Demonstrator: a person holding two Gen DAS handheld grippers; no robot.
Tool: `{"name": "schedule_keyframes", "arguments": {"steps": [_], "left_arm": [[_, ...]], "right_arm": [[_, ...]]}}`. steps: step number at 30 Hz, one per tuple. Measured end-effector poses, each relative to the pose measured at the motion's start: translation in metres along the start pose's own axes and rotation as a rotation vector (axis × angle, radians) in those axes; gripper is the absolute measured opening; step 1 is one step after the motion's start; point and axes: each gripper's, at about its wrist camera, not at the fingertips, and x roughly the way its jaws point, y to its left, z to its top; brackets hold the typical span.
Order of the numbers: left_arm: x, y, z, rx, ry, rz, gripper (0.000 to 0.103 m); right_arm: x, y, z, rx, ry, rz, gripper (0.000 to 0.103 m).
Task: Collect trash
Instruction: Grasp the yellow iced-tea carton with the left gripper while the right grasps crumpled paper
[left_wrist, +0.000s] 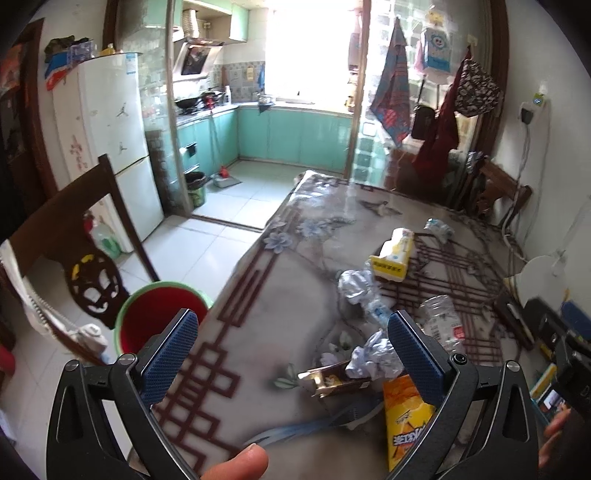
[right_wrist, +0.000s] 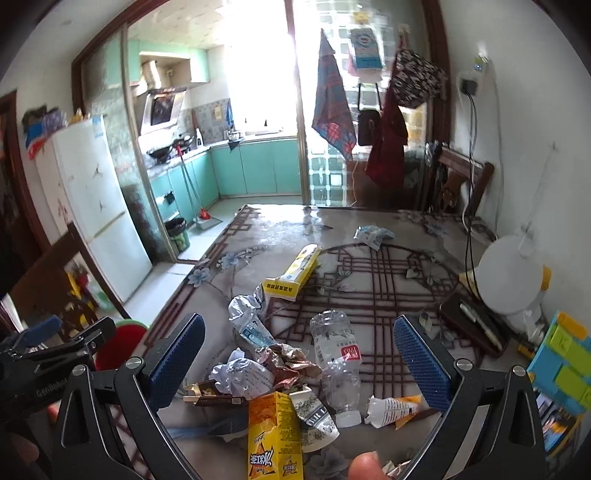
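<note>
Trash lies scattered on the patterned table (right_wrist: 388, 229): a yellow drink carton (right_wrist: 275, 435), a crushed clear plastic bottle (right_wrist: 338, 358), crumpled paper (right_wrist: 243, 376), a yellow-white box (right_wrist: 295, 273), a squeezed tube (right_wrist: 391, 406) and a wrapper (right_wrist: 373, 234). A red bin with a green rim (left_wrist: 155, 314) stands on the floor beside the table's left edge. My left gripper (left_wrist: 291, 358) is open, empty, over the table's near left edge, with the carton (left_wrist: 404, 417) and paper (left_wrist: 373, 358) by its right finger. My right gripper (right_wrist: 299, 354) is open and empty above the trash pile.
A dark wooden chair (left_wrist: 74, 236) stands left of the bin. A white fridge (left_wrist: 110, 147) and a kitchen doorway lie beyond. On the table's right side sit a white lamp (right_wrist: 513, 273), a dark case (right_wrist: 472, 325) and colourful boxes (right_wrist: 561, 362). Cables hang on the right wall.
</note>
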Motion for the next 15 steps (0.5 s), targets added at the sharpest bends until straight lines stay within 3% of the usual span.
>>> {"name": "schedule_keyframes", "arguments": {"steps": [4,6,10,15], "left_arm": [[0.006,-0.012,0.000,0.116,-0.005,0.047,0.103],[0.011,-0.016,-0.004,0.147,0.010,0.046,0.103],[0.025,-0.024,-0.014,0.177,0.110,-0.093,0.103],[0.037,-0.046,-0.031,0.213,0.222,-0.240,0.103]], "right_arm": [[0.002,-0.033,-0.017,0.072,0.089,-0.008,0.103],[0.002,-0.053,-0.031,0.102,0.125,-0.068,0.103],[0.010,-0.083,-0.065,0.147,0.269,-0.120,0.103],[0.025,-0.124,-0.114,0.335,0.409,-0.151,0.103]]}}
